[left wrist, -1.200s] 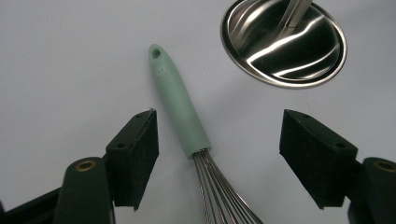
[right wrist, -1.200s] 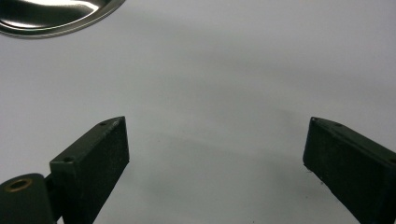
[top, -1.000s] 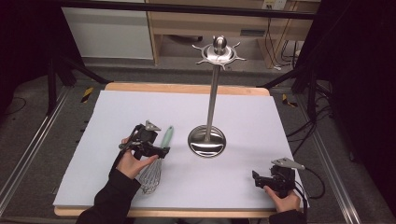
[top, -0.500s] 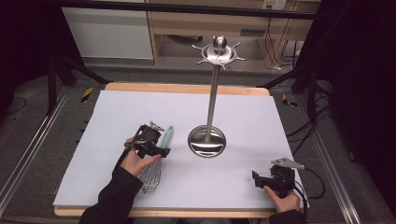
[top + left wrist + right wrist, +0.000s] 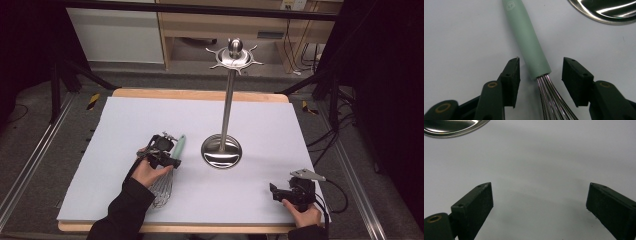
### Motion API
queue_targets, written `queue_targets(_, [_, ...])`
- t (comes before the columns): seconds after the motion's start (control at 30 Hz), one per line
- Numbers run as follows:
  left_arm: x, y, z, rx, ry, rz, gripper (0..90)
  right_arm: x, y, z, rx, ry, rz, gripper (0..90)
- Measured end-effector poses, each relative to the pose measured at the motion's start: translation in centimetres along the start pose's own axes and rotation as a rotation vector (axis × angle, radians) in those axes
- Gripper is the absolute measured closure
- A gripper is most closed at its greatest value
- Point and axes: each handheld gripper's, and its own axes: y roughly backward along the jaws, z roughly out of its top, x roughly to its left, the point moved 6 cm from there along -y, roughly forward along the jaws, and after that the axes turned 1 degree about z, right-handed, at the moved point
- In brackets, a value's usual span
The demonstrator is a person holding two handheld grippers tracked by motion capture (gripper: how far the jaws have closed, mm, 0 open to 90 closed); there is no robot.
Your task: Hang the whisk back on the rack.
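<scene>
Left tool (image 5: 540,72) released, jaws straddling whisk (image 5: 529,42) handle without contact, near tabletop (image 5: 125,120) front-left. Right tool (image 5: 539,202) released, empty, front-right corner.

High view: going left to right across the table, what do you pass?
Left gripper with its jaws open around the whisk → metal stand on its round base → right gripper, open over the bare white mat.
</scene>
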Motion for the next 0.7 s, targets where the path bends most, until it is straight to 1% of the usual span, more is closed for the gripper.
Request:
queue_targets(0.03, [0.0,-0.2,-0.1,0.01,0.0,0.002,51.5,0.0,0.0,0.0,0.0,0.001,0.001,7.6])
queue_targets(0.13, [0.1,-0.5,-0.1,0.017,0.004,0.0,53.8,0.0,0.0,0.0,0.0,0.001,0.001,7.6])
queue_targets(0.3, [0.2,-0.9,-0.1,0.032,0.023,0.0,56.5,0.0,0.0,0.0,0.0,0.004,0.002,7.7])
queue_targets(0.37, [0.3,-1.0,0.0,0.031,0.031,0.0,58.4,0.0,0.0,0.0,0.0,0.005,0.002,7.7])
queue_targets(0.4, [0.4,-1.2,0.0,0.035,0.038,-0.002,58.7,0.0,0.0,0.0,0.001,0.005,0.002,7.7])
queue_targets(0.7, [0.5,-1.7,0.1,0.044,0.052,-0.007,61.5,0.0,0.0,0.0,0.002,0.0,0.003,7.7])
